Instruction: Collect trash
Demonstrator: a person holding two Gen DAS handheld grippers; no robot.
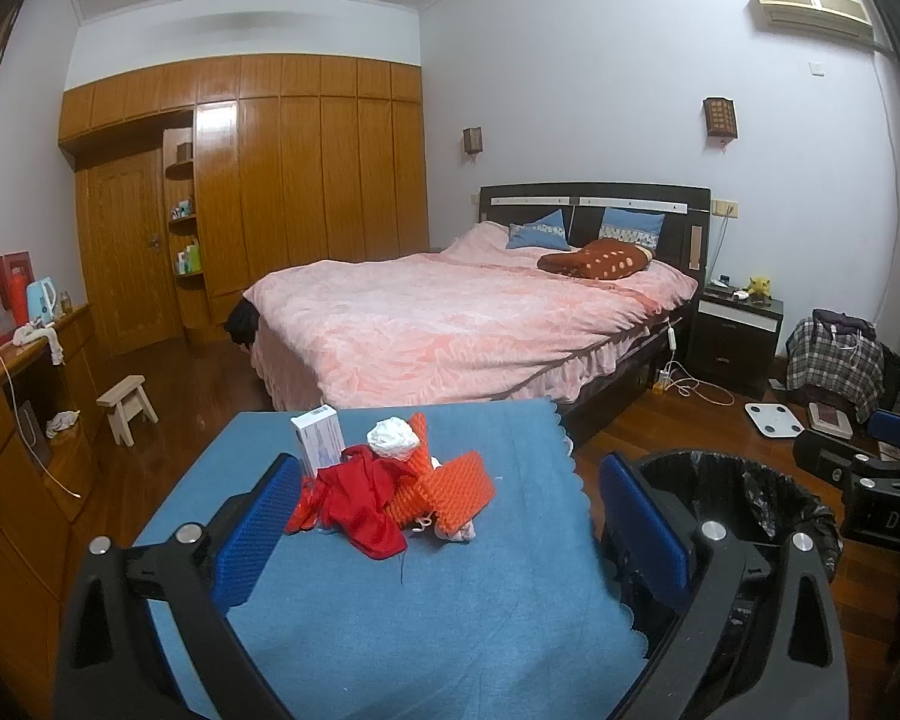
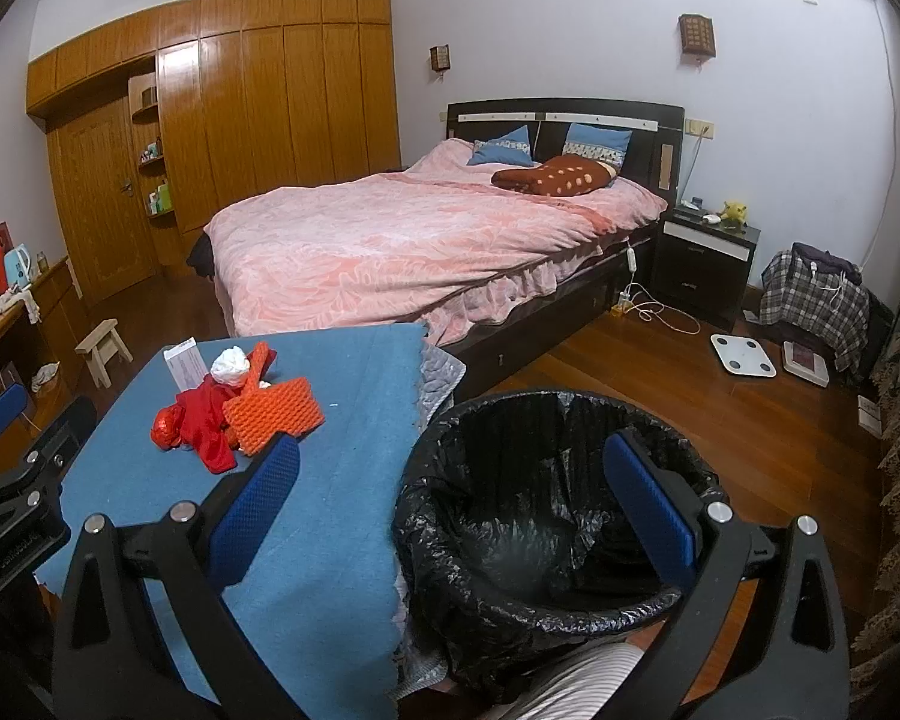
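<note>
Both grippers empty, jaws wide apart. Left gripper [image 1: 444, 516] hovers over the blue-clothed surface [image 1: 390, 618], aimed at the trash pile; right gripper [image 2: 450, 498] sits above the black-bagged bin [image 2: 546, 546], just beside the surface's right edge. Pile is mid-surface: red cloth [image 1: 360, 504] in front, orange foam mesh sleeve [image 1: 456, 489] to its right, crumpled white tissue [image 1: 393, 438] on top at the back, small white box [image 1: 318, 438] standing at the rear left. Nothing in the bin yet as far as I can see. Suggest the left goes for the red cloth first, since it's nearest: come down straddling the bunched middle, pinch deep so it doesn't drape out, lift clear before swinging right to the bin. Watch for the cloth snagging the mesh and dragging the pile.
</note>
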